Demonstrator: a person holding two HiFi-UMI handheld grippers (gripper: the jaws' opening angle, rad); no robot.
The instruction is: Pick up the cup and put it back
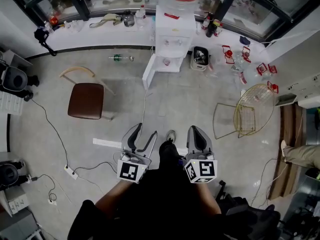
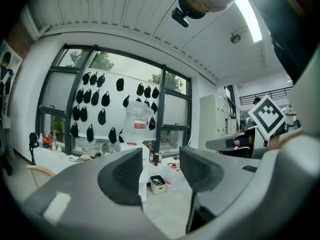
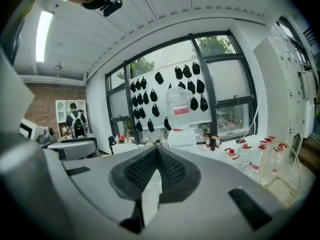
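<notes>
Brown chair point(image 1: 86, 100) far left on the floor. Your L tongs point(image 1: 145, 135) are released: jaws apart, nothing btwn them, pointing at the water dispenser point(image 1: 172, 34). Dispenser sits top centre against the window counter point(image 1: 100, 35). Your R tongs point(image 1: 199, 134) are clenched, pads together, empty. Gold wire chair point(image 1: 255, 109) further right. Cup: can't tell which small item over by dispenser/counter it is; that lot is well apart from both tongs
</notes>
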